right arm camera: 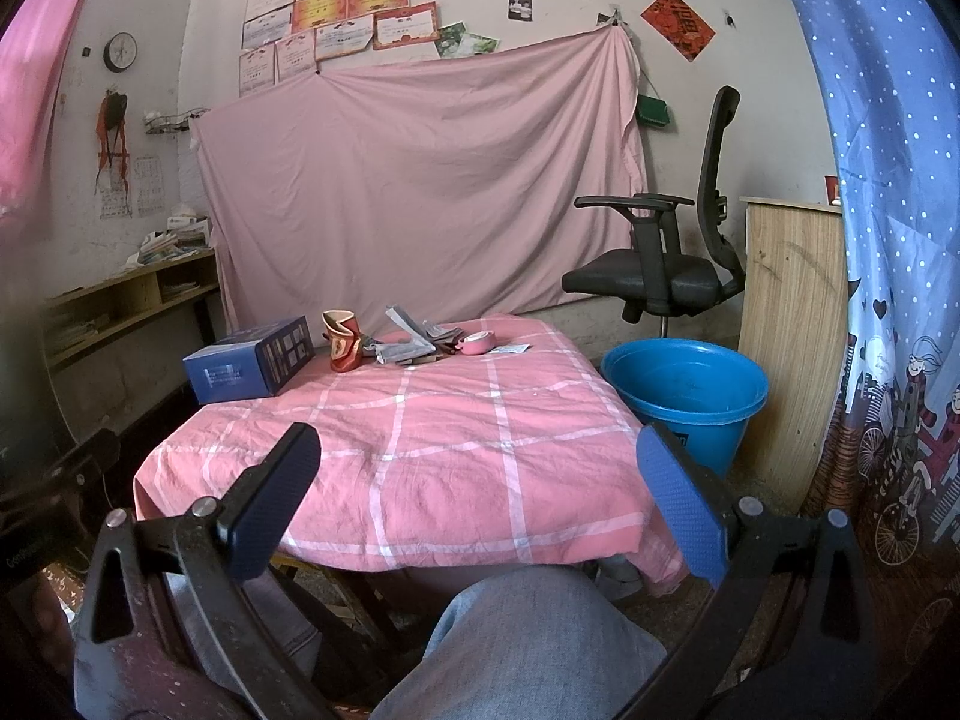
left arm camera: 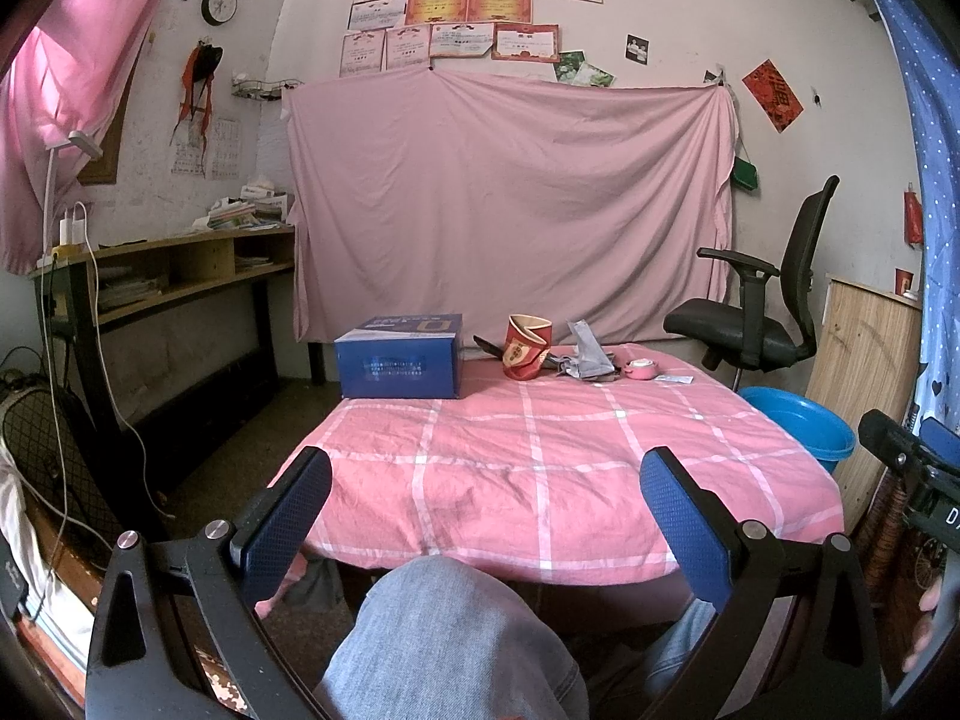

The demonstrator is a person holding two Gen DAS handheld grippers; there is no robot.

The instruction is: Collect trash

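Note:
A crushed red paper cup [left arm camera: 526, 354] [right arm camera: 343, 349], grey crumpled wrappers [left arm camera: 585, 354] [right arm camera: 408, 342], a small pink lid-like piece [left arm camera: 642, 369] [right arm camera: 478, 342] and a small white sachet [left arm camera: 675, 380] [right arm camera: 510, 348] lie at the far side of the table with the pink checked cloth [left arm camera: 540, 468] [right arm camera: 420, 456]. A blue box [left arm camera: 399, 357] [right arm camera: 252, 363] stands at the far left. A blue bucket [left arm camera: 798, 429] [right arm camera: 690, 396] stands on the floor to the right of the table. My left gripper [left arm camera: 486, 498] and right gripper [right arm camera: 477, 480] are open and empty, near the table's front edge.
A black office chair [left arm camera: 756, 300] [right arm camera: 666, 252] stands behind the bucket. A wooden cabinet [right arm camera: 792, 324] is at the right, a shelf desk [left arm camera: 174, 270] at the left. The person's knee in jeans [left arm camera: 450, 636] is below the grippers. A pink sheet [left arm camera: 510, 204] hangs behind.

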